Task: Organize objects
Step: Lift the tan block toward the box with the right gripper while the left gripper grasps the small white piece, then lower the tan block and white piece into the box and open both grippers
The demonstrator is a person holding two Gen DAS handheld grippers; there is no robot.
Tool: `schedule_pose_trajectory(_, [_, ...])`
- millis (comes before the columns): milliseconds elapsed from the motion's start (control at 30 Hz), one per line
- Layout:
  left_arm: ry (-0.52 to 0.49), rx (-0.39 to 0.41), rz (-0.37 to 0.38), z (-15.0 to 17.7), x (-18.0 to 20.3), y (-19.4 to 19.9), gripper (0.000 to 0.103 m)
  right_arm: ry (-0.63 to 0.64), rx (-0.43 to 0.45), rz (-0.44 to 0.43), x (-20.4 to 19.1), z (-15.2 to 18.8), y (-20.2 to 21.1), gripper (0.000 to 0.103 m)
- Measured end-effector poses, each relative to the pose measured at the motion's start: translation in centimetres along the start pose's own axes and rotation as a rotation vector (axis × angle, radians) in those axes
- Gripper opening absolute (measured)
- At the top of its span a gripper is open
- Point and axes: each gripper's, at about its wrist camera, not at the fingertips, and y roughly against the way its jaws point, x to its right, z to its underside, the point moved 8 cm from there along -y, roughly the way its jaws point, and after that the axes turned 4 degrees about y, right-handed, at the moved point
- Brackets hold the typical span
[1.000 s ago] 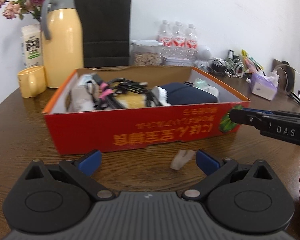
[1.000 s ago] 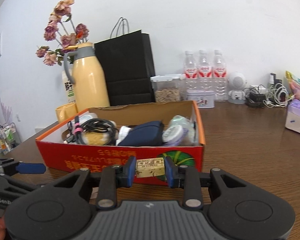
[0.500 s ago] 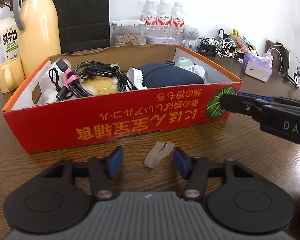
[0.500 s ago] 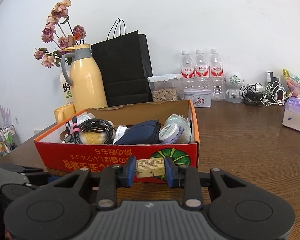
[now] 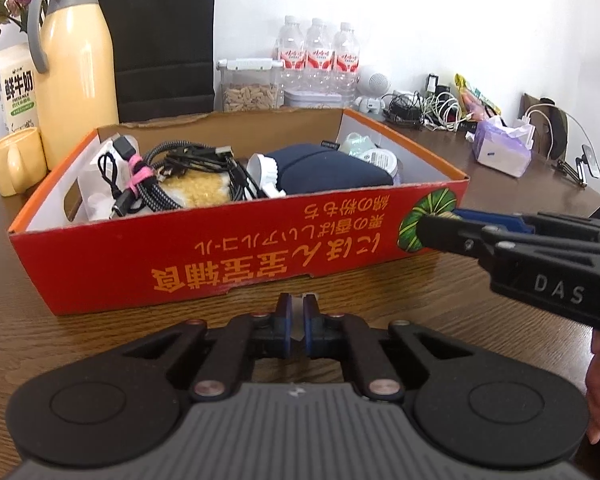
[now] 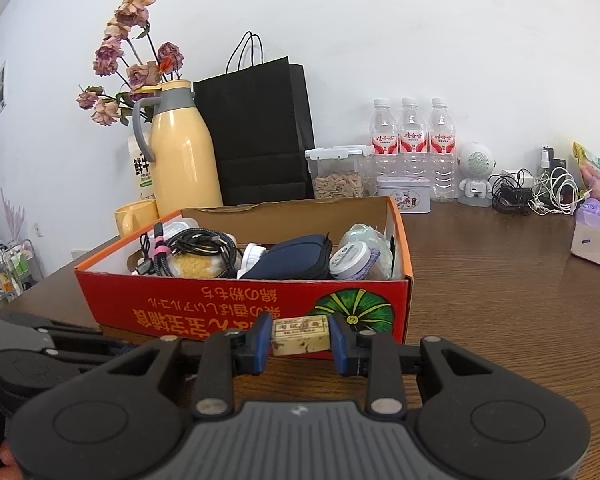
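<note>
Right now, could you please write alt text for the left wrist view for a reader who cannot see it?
The left gripper is shut on a small pale scrap on a wooden table, just before a red cardboard box filled with cables and a navy pouch. The right gripper reaches in from the right.

One red cardboard box; three water bottles; one yellow thermos jug; one yellow mug; one black paper bag; one milk carton; one clear lidded container of seeds; one small tin; one tissue pack; one white robot-shaped figure.
</note>
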Motion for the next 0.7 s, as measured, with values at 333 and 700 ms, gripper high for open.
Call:
schedule_pose_trajectory(333, [0.02,0.156,0.019,-3.5,0.0,4.0,0.007,0.018,0.054,-0.018,-1.1,-1.1,1.0,0.029])
schedule_pose_trajectory(700, [0.063,0.323,-0.022,-10.4,-1.7,5.7,0.007,0.059,0.153,-0.025,-2.1,-7.1,-0.1,0.029])
